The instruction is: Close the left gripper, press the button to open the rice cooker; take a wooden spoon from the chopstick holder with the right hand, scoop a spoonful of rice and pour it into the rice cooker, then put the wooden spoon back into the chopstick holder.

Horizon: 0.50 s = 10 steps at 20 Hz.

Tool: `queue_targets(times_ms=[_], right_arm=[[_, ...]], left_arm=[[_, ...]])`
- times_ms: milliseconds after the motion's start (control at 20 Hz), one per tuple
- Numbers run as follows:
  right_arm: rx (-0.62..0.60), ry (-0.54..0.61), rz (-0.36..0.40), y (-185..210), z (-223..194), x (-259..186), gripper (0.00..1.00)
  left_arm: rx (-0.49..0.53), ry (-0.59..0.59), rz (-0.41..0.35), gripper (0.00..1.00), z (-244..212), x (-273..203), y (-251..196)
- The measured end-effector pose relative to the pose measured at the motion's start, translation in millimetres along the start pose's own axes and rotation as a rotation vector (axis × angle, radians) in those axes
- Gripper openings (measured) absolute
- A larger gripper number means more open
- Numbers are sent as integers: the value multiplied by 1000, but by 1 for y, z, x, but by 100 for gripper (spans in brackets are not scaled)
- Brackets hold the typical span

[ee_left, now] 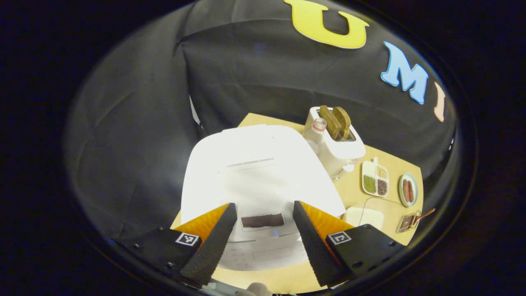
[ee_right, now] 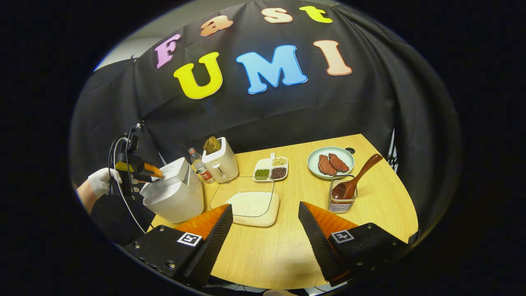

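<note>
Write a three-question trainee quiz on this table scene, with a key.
1. True or false: the white rice cooker's lid is shut.
2. Where is the brown wooden spoon? A) in the wire chopstick holder B) on the pale green plate C) in the right gripper
3. Fill in: the left gripper is ___ above the cooker.

Key: 1 true; 2 A; 3 open.

White rice cooker (ee_right: 174,193), brown wooden spoon (ee_right: 356,176), pale green plate (ee_right: 314,158), light wood-grain table (ee_right: 287,242).
</note>
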State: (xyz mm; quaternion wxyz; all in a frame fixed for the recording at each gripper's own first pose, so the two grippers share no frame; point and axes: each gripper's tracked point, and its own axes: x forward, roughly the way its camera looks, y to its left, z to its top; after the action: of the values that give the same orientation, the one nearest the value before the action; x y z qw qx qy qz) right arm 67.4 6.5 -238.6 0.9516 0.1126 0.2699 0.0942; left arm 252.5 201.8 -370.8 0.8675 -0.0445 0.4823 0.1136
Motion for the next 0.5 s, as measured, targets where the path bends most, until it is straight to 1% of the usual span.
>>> queue_targets(times_ms=[50,200,300,350,400,500], right_arm=[[7,5,6,2,-2,1,98],[9,13,5,3,-5,3,98],[10,20,16,7,-6,3,98],[20,23,25,9,-7,3,98],[29,23,32,10,-7,3,98],[34,23,29,9,-5,4,98]], left_arm=[[-1,11,0,98,-4,3,0],[18,32,-1,99,-13,2,2],[17,67,-1,99,-22,5,1],[23,78,0,97,-24,5,2],[35,80,1,99,-23,6,1],[58,85,-8,99,-24,6,-2]])
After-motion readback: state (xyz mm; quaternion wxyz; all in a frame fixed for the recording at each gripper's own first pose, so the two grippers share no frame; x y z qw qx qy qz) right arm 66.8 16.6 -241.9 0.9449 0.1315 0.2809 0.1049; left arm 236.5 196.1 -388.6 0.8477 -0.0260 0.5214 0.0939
